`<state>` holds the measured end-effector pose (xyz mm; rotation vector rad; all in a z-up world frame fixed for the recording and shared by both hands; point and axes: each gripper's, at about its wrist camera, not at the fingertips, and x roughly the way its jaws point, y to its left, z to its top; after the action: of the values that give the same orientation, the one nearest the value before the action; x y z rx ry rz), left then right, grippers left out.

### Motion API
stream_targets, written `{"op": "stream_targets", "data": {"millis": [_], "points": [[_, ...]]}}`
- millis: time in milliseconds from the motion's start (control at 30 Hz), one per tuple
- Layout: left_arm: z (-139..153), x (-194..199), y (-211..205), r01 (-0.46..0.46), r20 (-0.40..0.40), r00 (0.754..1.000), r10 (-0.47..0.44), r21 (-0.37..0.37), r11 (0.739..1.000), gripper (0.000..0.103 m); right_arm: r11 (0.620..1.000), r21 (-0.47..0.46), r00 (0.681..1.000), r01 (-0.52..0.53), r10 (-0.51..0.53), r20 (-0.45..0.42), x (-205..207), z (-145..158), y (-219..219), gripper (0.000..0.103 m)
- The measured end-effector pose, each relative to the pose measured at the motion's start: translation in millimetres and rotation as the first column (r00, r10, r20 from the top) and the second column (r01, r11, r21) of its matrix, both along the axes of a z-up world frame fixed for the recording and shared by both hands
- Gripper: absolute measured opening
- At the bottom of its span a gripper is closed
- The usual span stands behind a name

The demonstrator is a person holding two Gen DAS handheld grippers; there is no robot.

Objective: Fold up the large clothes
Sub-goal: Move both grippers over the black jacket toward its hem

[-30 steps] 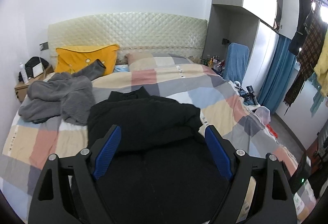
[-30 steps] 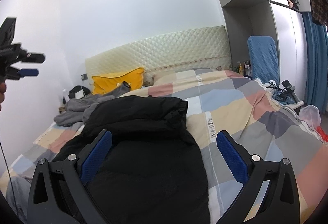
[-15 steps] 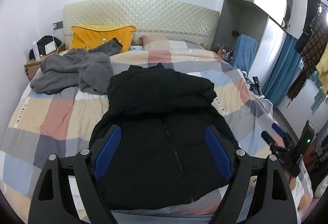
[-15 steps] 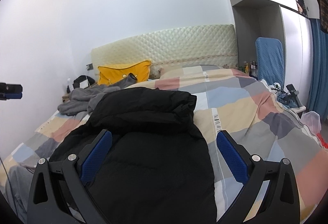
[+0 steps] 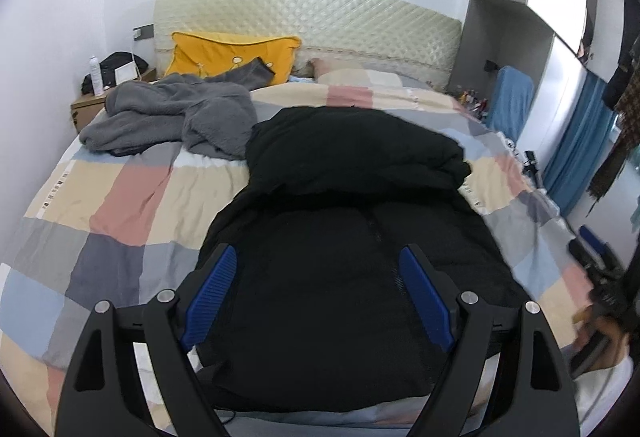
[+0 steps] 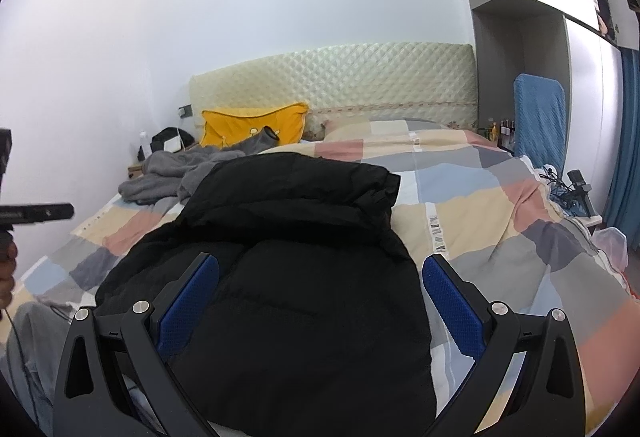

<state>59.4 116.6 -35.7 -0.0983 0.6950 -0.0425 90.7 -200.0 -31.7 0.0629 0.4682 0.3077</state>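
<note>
Both grippers, left gripper (image 5: 316,297) and right gripper (image 6: 320,313), hover wide-jawed and empty over the black puffer jacket (image 5: 352,237) lying at the bed's (image 5: 120,197) foot edge, apparently between folds, so next comes gripping its hem corners.

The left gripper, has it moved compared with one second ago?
Yes. In its own view the headboard and black jacket now sit lower and show more from above, so the left gripper rose and tilted down.

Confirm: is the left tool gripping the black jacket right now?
No, the left tool is open above the black jacket, holding nothing.
</note>
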Motion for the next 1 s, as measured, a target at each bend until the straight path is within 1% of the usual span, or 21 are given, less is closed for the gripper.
{"op": "stream_targets", "data": {"millis": [100, 167, 300, 467, 567, 833, 933, 1000], "points": [[-15.8, 0.6, 4.5, -0.025, -0.002, 1.000, 0.025, 0.032, 0.999, 0.084, 1.000, -0.009, 1.000, -0.014, 0.014, -0.009, 3.4, -1.7, 4.9, 0.103], [-27.8, 1.0, 10.4, -0.045, -0.005, 0.999, 0.045, 0.025, 0.999, 0.084, 1.000, -0.014, 0.999, -0.027, 0.027, -0.019, 5.5, -3.8, 8.5, 0.103], [-49.9, 6.3, 21.5, -0.066, -0.053, 0.996, 0.066, -0.011, 0.998, 0.084, 0.999, -0.034, 0.998, -0.042, 0.041, -0.040, 8.3, -9.4, 15.0, 0.103], [-70.2, 6.2, 25.6, -0.080, -0.085, 0.993, 0.079, -0.013, 0.997, 0.084, 0.997, -0.054, 0.996, -0.053, 0.049, -0.077, 13.1, -18.1, 20.9, 0.103], [-76.8, 6.1, 27.5, -0.083, -0.095, 0.992, 0.080, -0.028, 0.996, 0.084, 0.997, -0.059, 0.994, -0.051, 0.045, -0.099, 17.5, -22.3, 22.1, 0.103], [-86.0, 8.9, 23.0, -0.070, -0.104, 0.992, 0.070, 0.001, 0.998, 0.084, 0.999, -0.026, 0.981, -0.040, 0.034, -0.190, 35.1, -29.8, 14.1, 0.103], [-87.3, 8.5, 24.9, -0.068, -0.106, 0.992, 0.067, -0.007, 0.998, 0.084, 0.999, -0.021, 0.974, -0.025, 0.020, -0.227, 43.0, -30.7, 6.7, 0.103], [-88.4, 8.1, 27.8, -0.073, -0.111, 0.991, 0.070, -0.020, 0.997, 0.084, 0.999, -0.036, 0.962, 0.017, -0.026, -0.272, 52.4, -33.7, -4.0, 0.103]]}}
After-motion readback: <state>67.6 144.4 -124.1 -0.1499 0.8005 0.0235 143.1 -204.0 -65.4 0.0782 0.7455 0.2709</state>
